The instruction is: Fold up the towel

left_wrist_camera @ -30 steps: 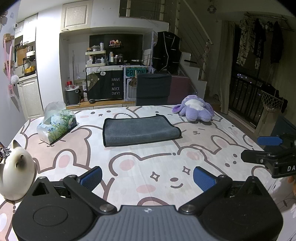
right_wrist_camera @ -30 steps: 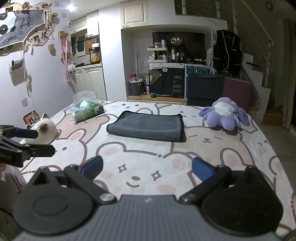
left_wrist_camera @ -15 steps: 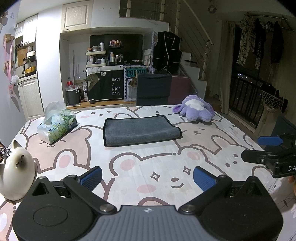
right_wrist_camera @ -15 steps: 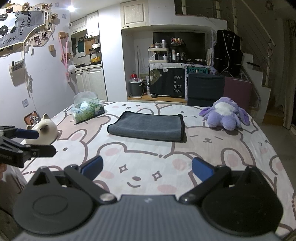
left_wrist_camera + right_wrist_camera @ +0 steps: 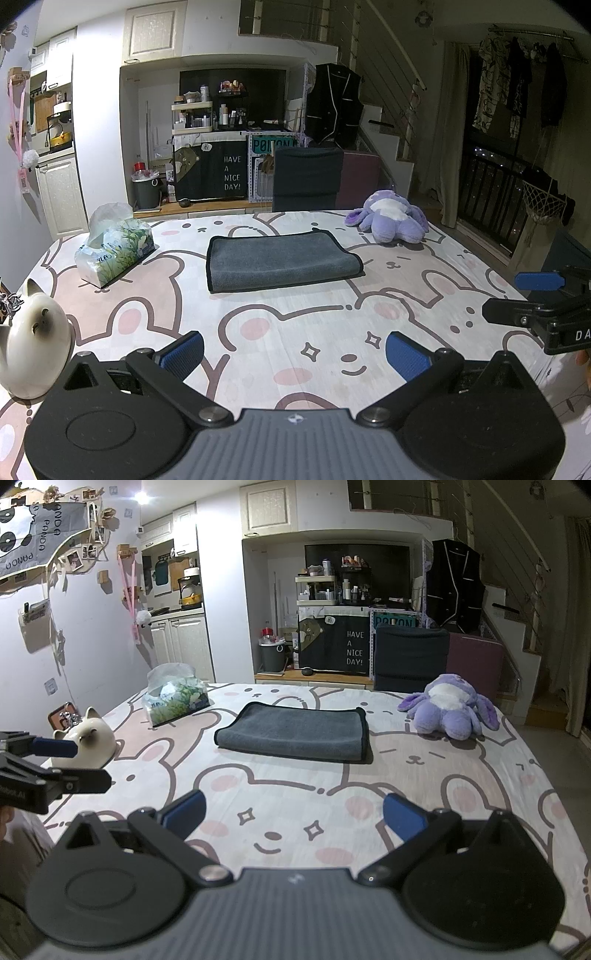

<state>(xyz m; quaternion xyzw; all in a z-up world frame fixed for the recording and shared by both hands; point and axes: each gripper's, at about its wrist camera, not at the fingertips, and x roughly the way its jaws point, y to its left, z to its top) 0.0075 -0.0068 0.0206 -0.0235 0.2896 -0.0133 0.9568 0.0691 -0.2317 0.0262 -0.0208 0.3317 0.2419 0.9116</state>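
Both claws hang at the near edge of the table, fingers spread wide and gripping nothing. From its own camera the left gripper (image 5: 293, 355) shows two blue pads (image 5: 181, 353) well apart, with only the printed tablecloth (image 5: 295, 325) between them; the right gripper (image 5: 294, 819) looks the same, its pads (image 5: 403, 821) parted over a smiling bear face on the cloth. Each claw also appears in the other's view — the right one at the right edge of the left camera, the left one at the left edge of the right camera — side-on, with the blue-tipped fingers apart.

Just beyond the left gripper, on the table's left edge, sits a cream cat figurine (image 5: 35, 338). Further in, toward the middle of the table, lies the towel (image 5: 280, 260) — grey with a dark hem, folded into a flat rectangle, its rounded fold on the right and the hemmed edges on the left. It lies well apart from both claws. Left of it stands a tissue pack (image 5: 114, 248) with a green leaf print, and to the right and a little further back rests a purple plush toy (image 5: 391, 221). Behind the table's far edge is a dark chair (image 5: 307, 179).
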